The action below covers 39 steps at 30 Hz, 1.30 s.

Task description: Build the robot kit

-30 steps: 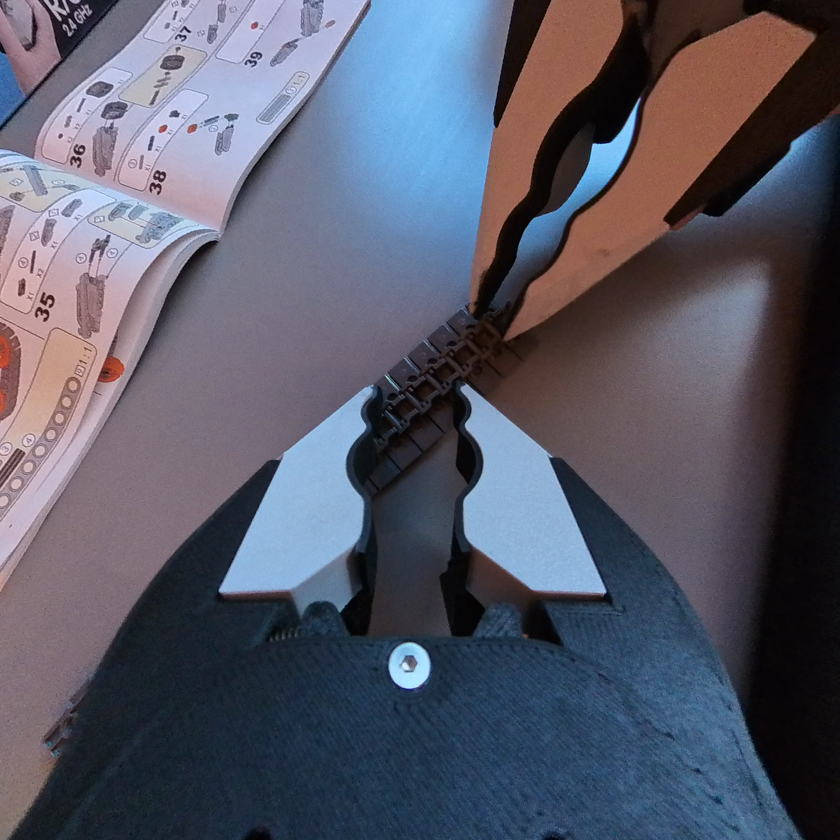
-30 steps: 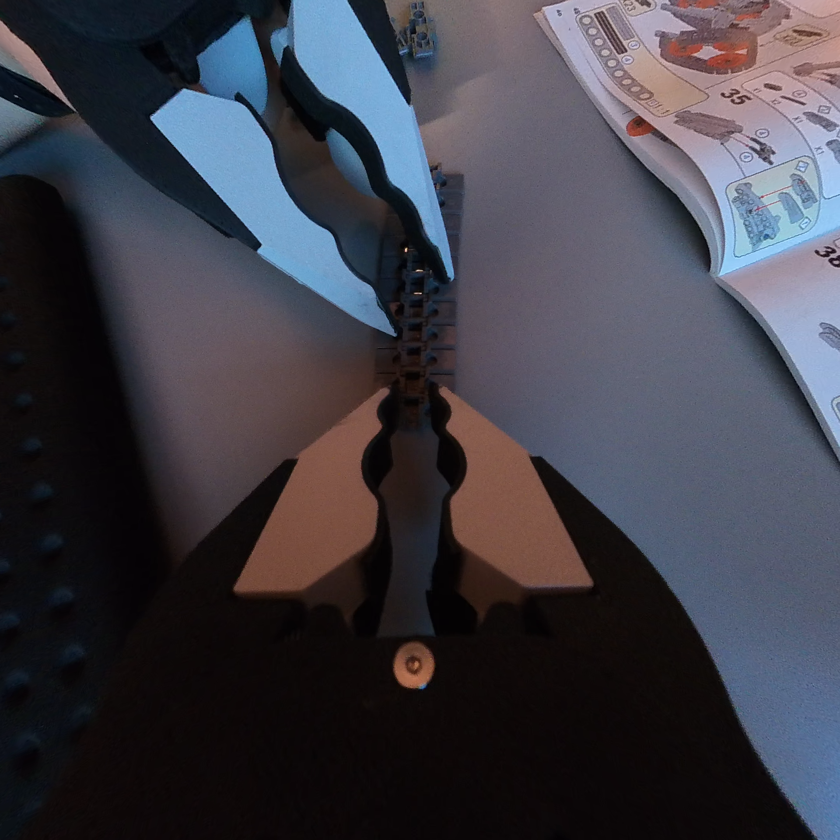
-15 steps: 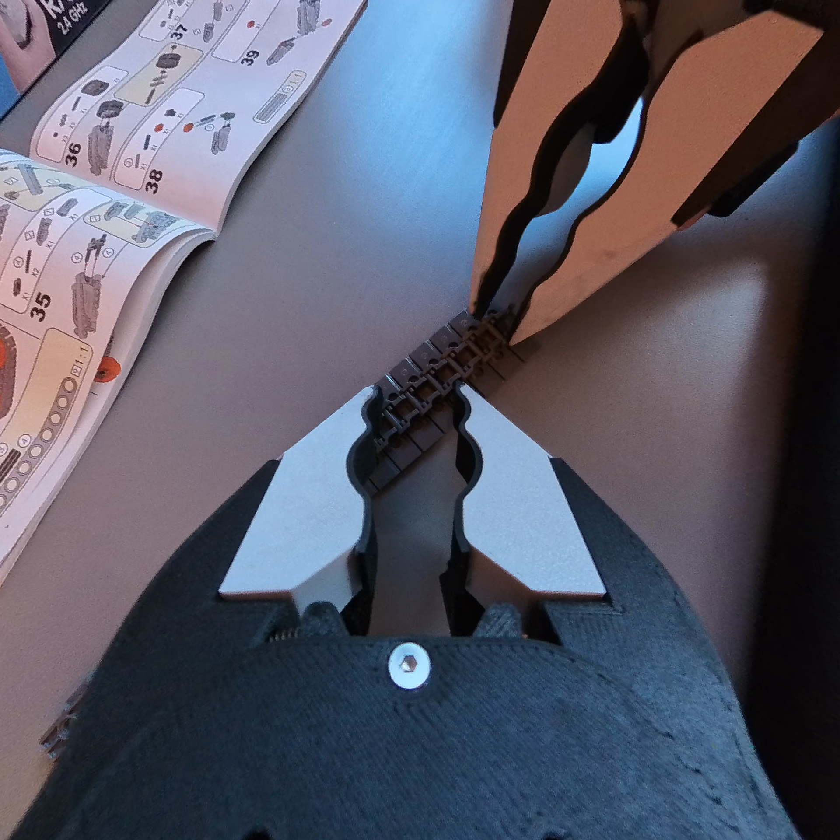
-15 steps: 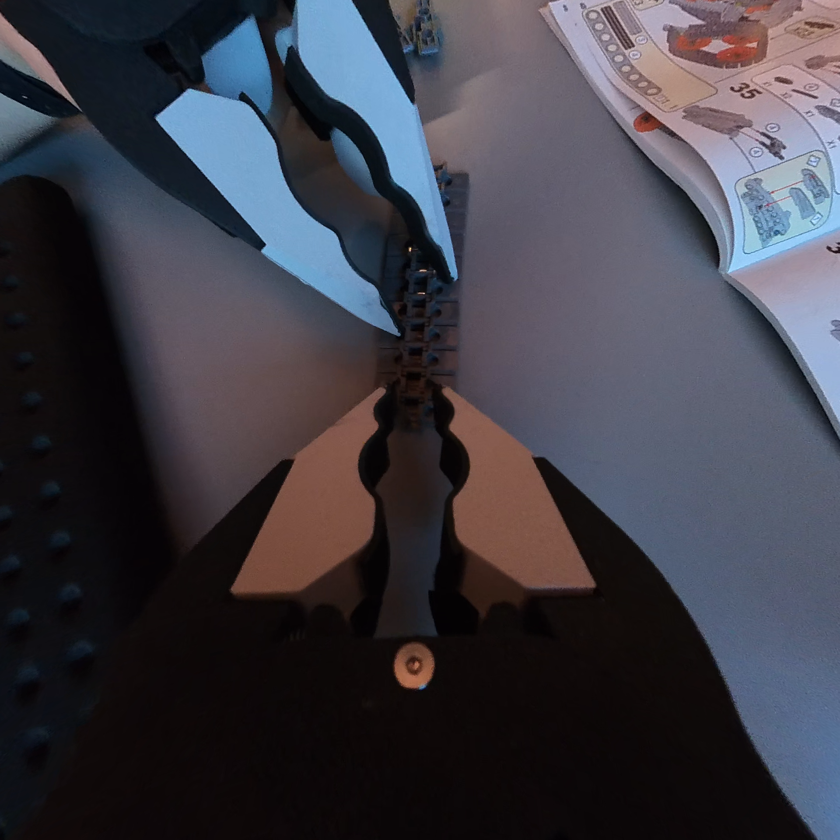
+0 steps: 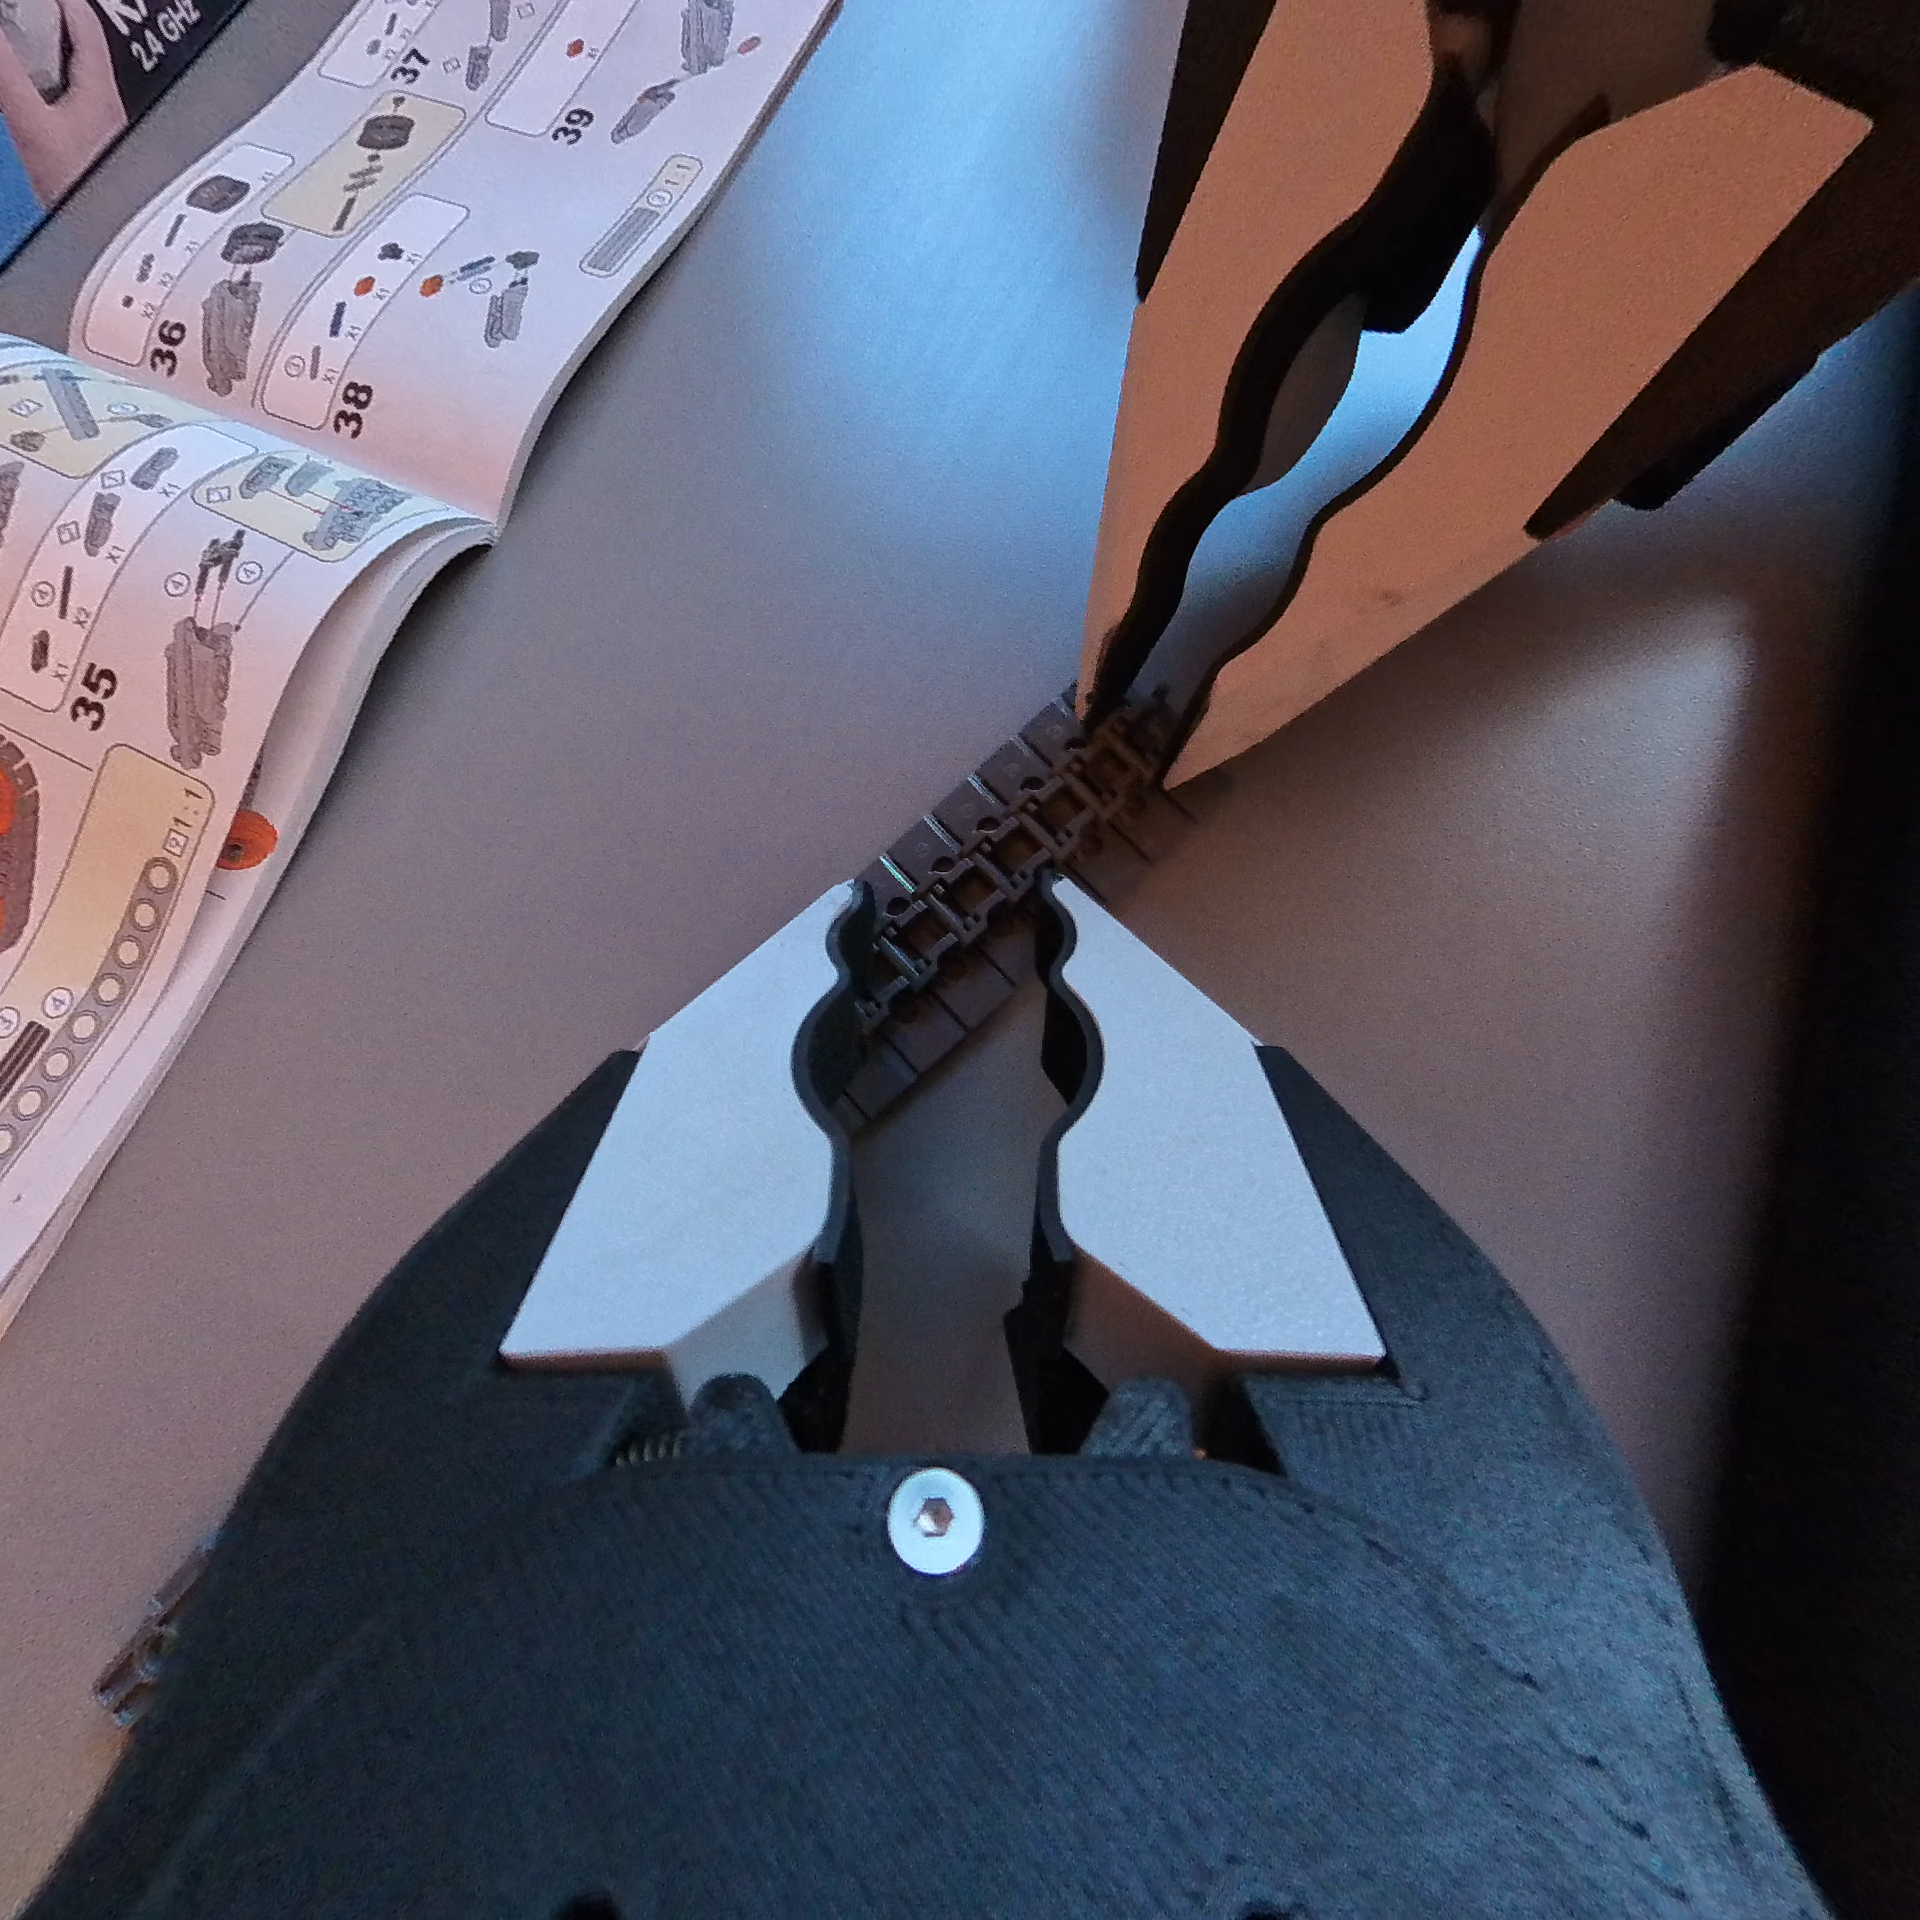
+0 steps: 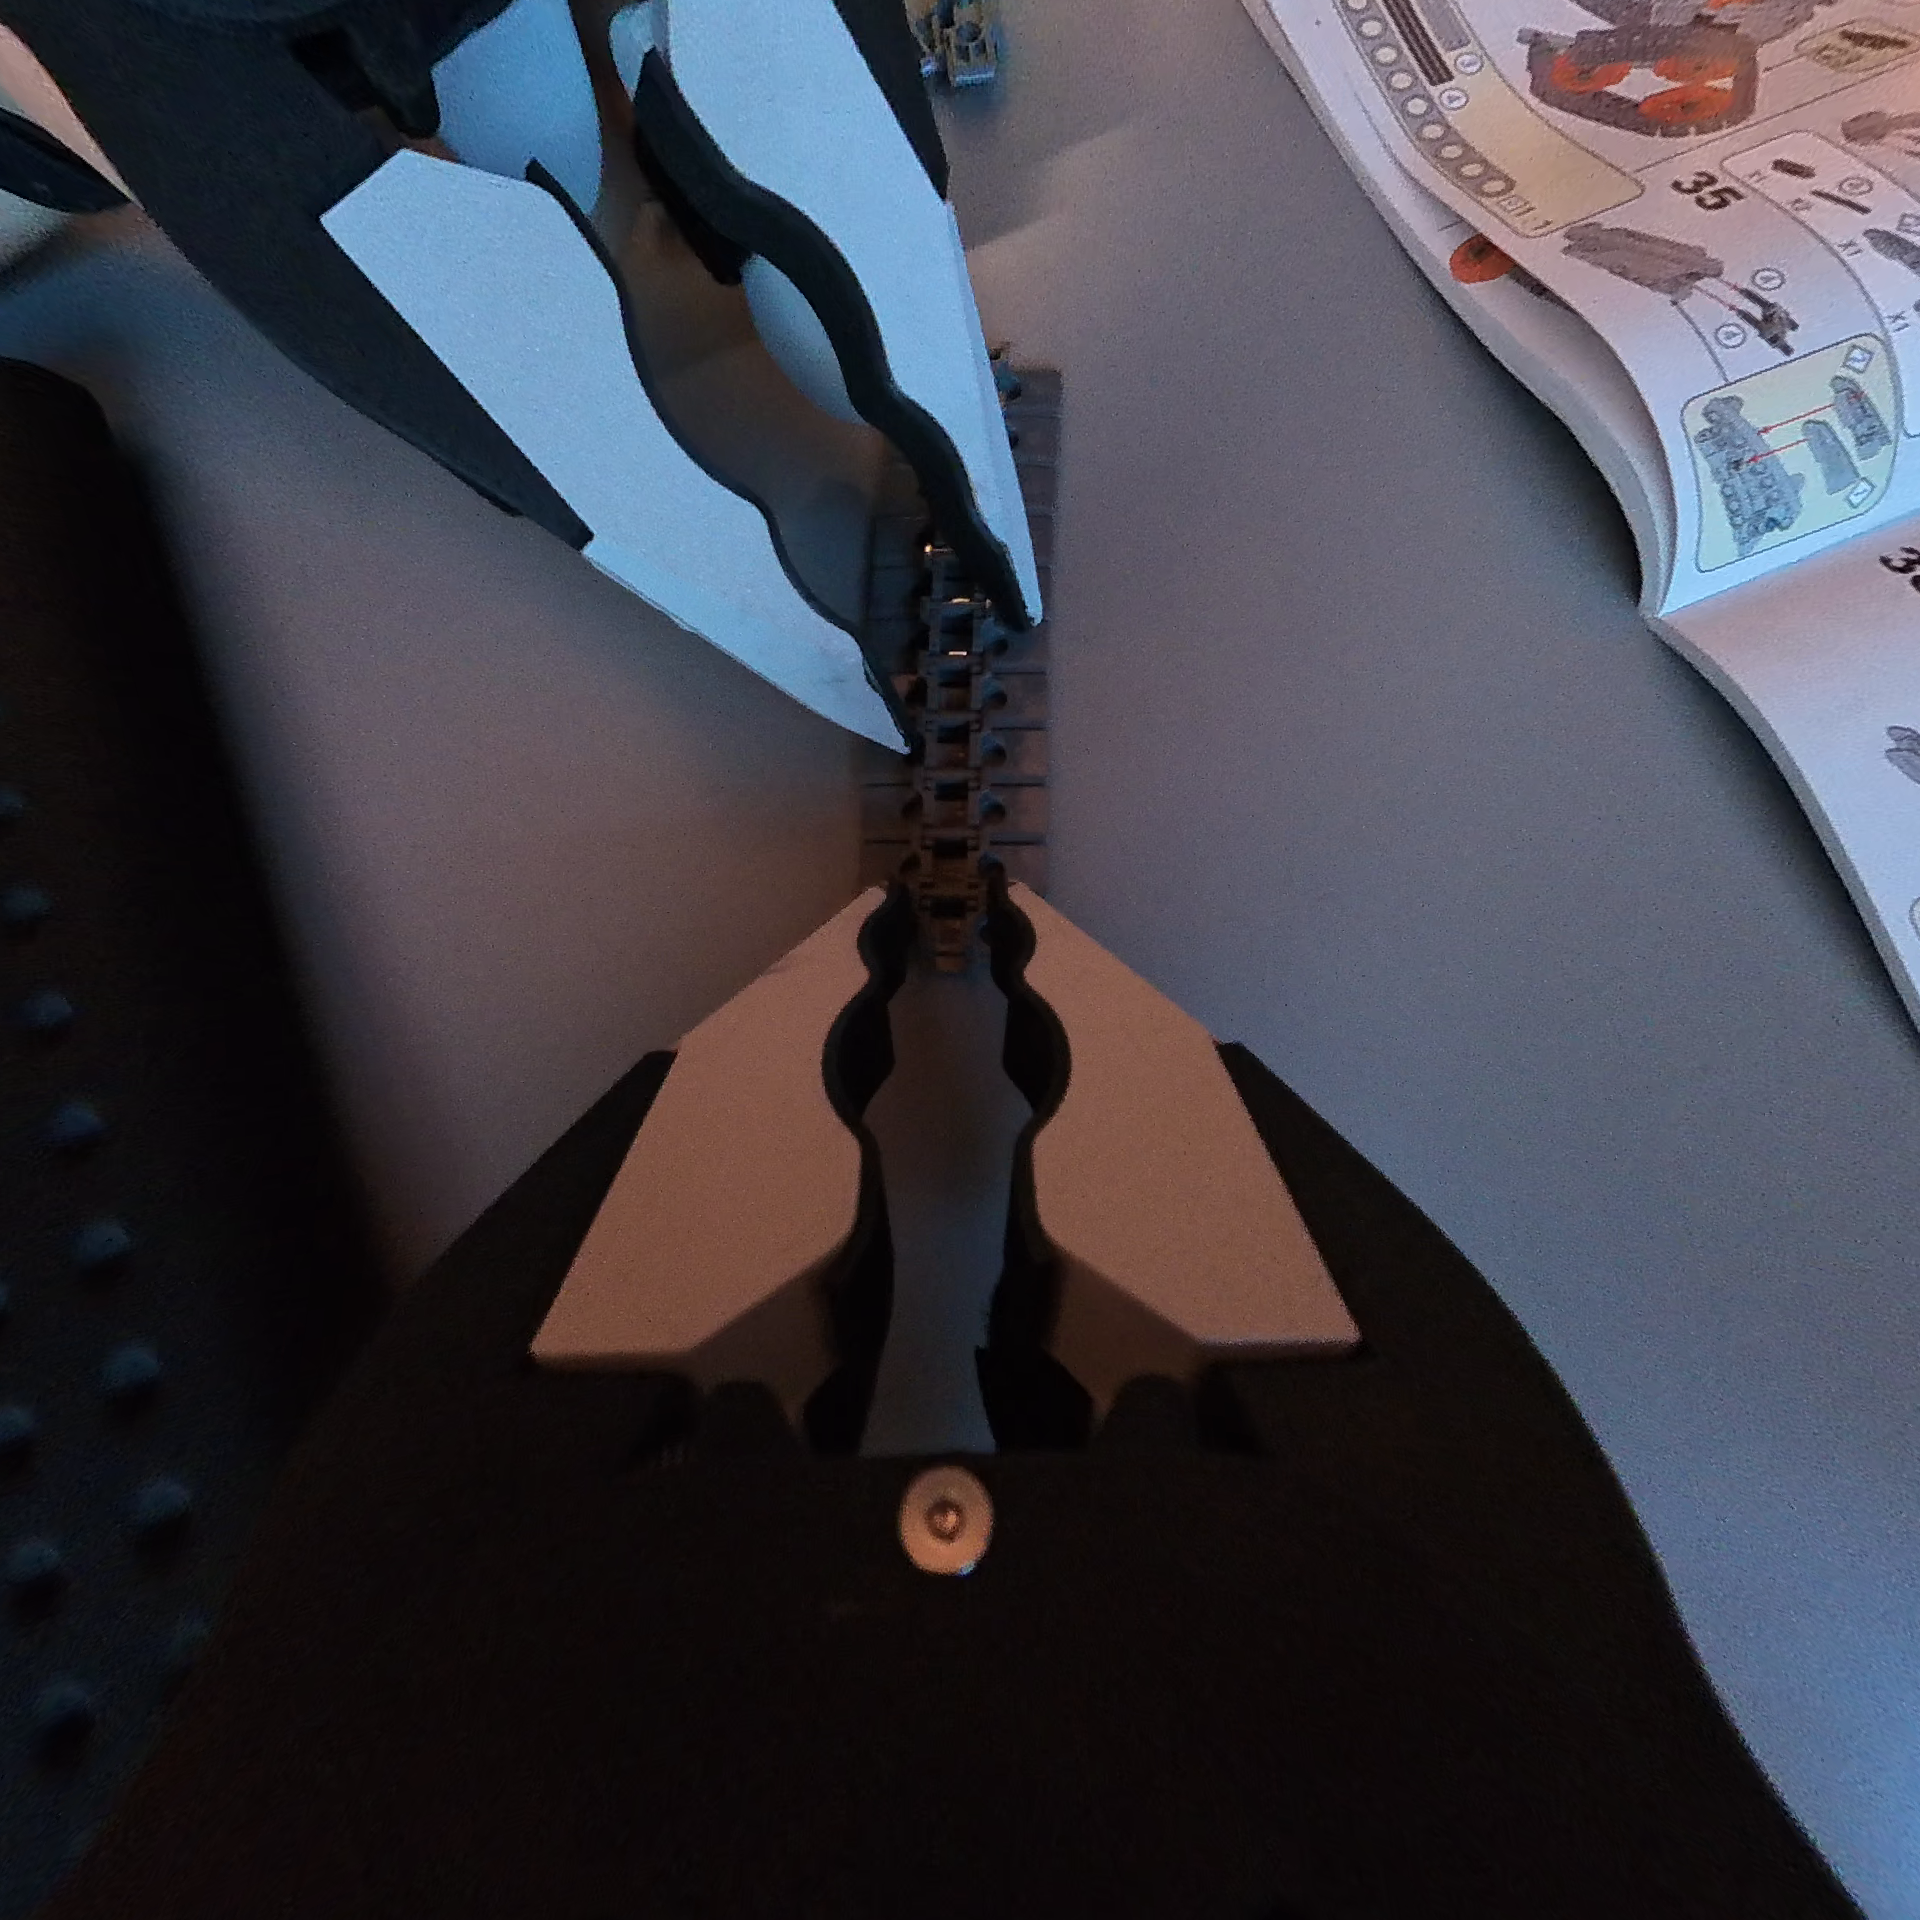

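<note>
A short strip of dark grey plastic track links point(image 5: 1023, 842), joined in a flat chain with a raised ridge of connectors along its middle, lies on the smooth grey tabletop point(image 5: 727, 644) between the two hand-held tools. The left gripper point(image 5: 951, 894) has its silver, black-lined fingers either side of the near end of the strip; the tips stand a little apart with the links between them, and whether they actually pinch the strip cannot be told. The right gripper point(image 6: 948, 902) meets the opposite end head-on, its two fingertips closed in tight on the central ridge of the last link and gripping it. From the left camera this tool comes down from the upper right point(image 5: 1143, 727); from the right camera the left tool reaches in from the upper left point(image 6: 971, 686). Off to the left gripper's left, well apart from the strip, an open white instruction booklet point(image 5: 260, 395) with printed building diagrams lies flat. Beyond it sits the corner of a dark box point(image 5: 73, 62). To the right gripper's left lies a black studded mat point(image 6: 94, 1143).
</note>
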Motion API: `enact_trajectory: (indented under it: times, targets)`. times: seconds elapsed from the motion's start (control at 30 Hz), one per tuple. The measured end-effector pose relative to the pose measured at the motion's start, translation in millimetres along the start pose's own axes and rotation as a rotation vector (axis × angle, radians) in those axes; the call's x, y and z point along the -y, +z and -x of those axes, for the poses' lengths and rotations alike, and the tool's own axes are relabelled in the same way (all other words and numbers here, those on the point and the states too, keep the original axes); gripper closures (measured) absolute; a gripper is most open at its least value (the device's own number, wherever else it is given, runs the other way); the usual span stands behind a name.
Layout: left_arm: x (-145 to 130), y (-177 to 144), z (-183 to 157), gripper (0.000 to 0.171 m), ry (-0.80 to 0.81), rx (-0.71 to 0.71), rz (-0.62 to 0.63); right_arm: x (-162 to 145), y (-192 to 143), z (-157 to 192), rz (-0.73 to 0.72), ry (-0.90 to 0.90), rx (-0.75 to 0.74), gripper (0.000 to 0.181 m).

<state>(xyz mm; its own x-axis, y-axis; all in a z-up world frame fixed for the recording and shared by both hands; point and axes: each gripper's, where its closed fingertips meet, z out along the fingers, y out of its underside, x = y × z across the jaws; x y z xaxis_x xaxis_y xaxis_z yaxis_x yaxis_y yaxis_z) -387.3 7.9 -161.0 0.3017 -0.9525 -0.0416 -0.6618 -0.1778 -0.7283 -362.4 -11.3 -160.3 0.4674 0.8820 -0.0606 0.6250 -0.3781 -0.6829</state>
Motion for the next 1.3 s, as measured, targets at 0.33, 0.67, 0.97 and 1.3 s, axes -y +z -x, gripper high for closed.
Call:
enact_trajectory:
  times: [0.33, 0.67, 0.97, 1.3]
  targets:
    - [0, 0, 0, 0.143, -0.001, -0.002, -0.001, 0, 0, 0, -0.003, 0.009, 0.008, 0.166]
    - [1, 1, -2, 0.143, -0.001, -0.002, -0.002, -3, -2, 1, 0.051, -0.087, -0.034, 0.167]
    - [2, 1, -2, 0.140, 0.000, 0.009, 0.006, -4, -1, 1, 0.134, -0.134, -0.043, 0.167]
    - [54, -54, 30, 0.131, -0.181, 0.047, -0.345, 19, -4, 3, -0.116, -0.220, 0.105, 0.150]
